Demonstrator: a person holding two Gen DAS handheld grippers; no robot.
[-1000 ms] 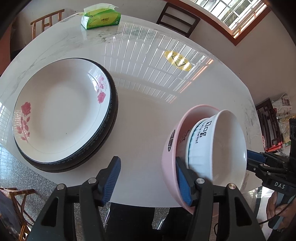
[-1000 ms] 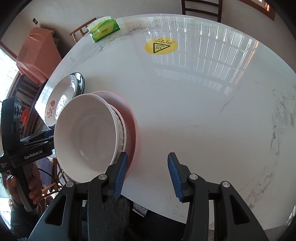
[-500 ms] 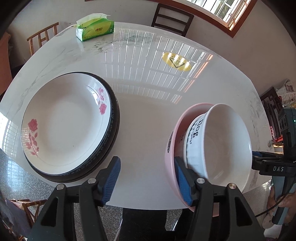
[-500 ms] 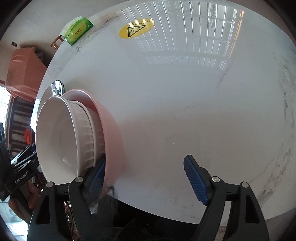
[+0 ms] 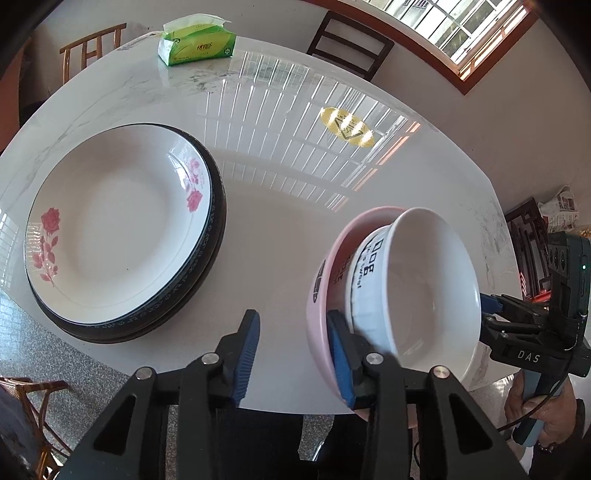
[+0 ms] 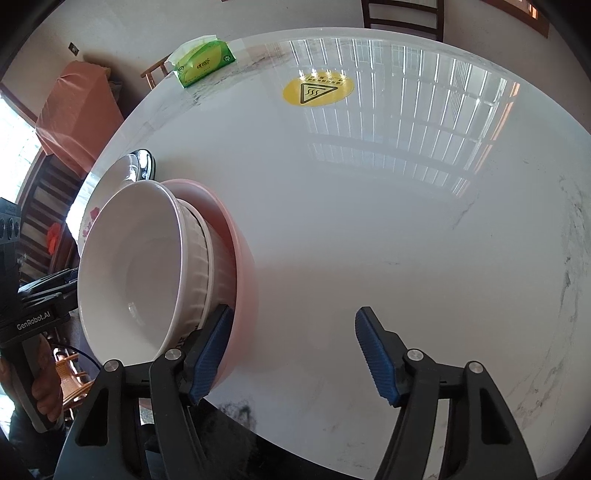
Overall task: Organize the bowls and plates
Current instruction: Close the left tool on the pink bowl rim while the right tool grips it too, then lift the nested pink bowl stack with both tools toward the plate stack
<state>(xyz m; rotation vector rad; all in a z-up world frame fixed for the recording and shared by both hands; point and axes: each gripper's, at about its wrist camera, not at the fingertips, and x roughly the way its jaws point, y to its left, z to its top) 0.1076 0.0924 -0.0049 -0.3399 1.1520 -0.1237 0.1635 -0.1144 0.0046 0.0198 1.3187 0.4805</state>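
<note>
A glossy white marble table [image 5: 280, 206] carries a yellow hot-surface sticker [image 6: 318, 89] and a green tissue pack [image 5: 197, 45]; dark chairs [image 5: 351, 46] stand beyond, under a barred window [image 5: 454, 29]. The rose-patterned plate [image 5: 114, 229] tops a black-rimmed plate [image 5: 218, 221]. The white bowl [image 5: 424, 291] sits nested in the pink bowl [image 5: 317, 314] at the near edge — between both spread claws. The left gripper [image 5: 291, 354] is unchanged; the right gripper [image 6: 291, 356] has narrowed since half a second ago, yet grips nothing.

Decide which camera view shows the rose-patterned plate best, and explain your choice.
The left wrist view: the rose-patterned plate lies fully visible, stacked on a black-rimmed plate. In the right wrist view only a sliver shows, hidden behind the white bowl.
</note>
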